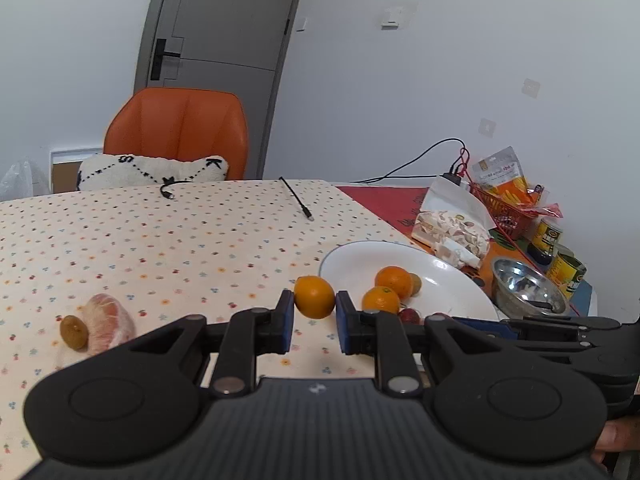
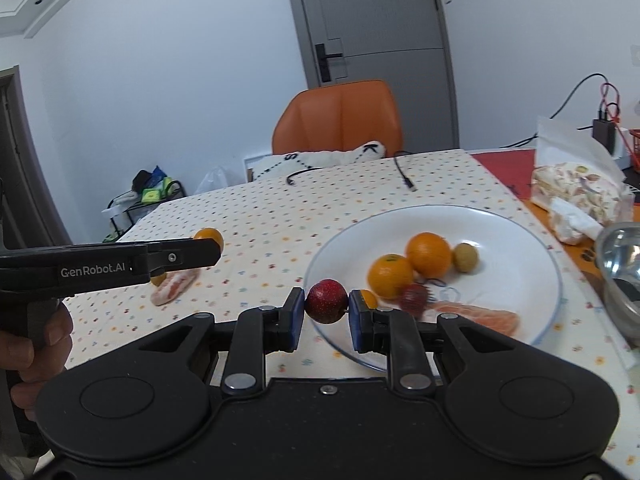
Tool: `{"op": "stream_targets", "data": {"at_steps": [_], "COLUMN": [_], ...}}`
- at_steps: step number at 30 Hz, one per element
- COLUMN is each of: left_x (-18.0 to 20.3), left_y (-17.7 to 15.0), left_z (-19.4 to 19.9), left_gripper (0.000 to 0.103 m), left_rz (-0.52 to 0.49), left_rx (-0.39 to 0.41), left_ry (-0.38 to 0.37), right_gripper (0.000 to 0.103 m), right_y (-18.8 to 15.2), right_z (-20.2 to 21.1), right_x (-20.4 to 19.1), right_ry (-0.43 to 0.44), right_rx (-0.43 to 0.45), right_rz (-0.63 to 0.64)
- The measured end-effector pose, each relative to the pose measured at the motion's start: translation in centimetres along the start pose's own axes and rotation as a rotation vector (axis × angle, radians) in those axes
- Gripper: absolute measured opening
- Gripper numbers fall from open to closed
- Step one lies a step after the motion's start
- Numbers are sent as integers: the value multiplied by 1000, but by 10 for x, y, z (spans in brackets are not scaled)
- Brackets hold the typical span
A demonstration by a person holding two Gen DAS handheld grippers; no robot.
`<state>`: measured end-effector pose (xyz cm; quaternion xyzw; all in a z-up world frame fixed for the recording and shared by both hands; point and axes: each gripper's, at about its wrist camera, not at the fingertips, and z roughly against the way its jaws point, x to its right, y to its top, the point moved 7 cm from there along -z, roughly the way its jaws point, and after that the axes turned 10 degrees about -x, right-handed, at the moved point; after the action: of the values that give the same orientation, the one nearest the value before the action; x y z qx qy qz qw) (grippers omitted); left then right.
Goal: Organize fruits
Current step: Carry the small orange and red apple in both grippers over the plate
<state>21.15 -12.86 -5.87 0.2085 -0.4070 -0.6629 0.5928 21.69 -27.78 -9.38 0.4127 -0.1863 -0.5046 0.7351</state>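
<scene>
My left gripper (image 1: 315, 314) is shut on a small orange (image 1: 314, 296), held above the dotted tablecloth just left of the white plate (image 1: 448, 280). My right gripper (image 2: 326, 314) is shut on a small dark red fruit (image 2: 327, 301) at the plate's (image 2: 516, 240) near left rim. On the plate lie two oranges (image 2: 428, 254), a greenish-brown fruit (image 2: 465, 257), a spiky red fruit (image 2: 415, 299) and a peeled citrus segment (image 2: 480, 316). On the cloth to the left lie another peeled segment (image 1: 109, 322) and a brown-green fruit (image 1: 74, 332).
A steel bowl (image 1: 528, 292), cans (image 1: 568, 272), a snack bag (image 1: 452, 232) and a red basket (image 1: 504, 208) crowd the table's right side. Two cable ends (image 1: 298, 200) lie at the far edge. An orange chair (image 1: 180, 132) with a cushion stands behind the table.
</scene>
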Motion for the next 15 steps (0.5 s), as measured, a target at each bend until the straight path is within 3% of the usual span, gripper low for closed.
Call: {"op": "stream_targets", "data": {"at_steps": [15], "left_x": [39], "left_y": [-1], "left_z": [-18], "left_gripper": [20], "left_rz": [-41], "left_rx": [-23], "left_ry": [-67], "right_gripper": [22], "right_y": [-7], "right_z": [17], "right_x": [42], "right_ry": [-100], "right_rx": [14], "right_rz": [-61]}}
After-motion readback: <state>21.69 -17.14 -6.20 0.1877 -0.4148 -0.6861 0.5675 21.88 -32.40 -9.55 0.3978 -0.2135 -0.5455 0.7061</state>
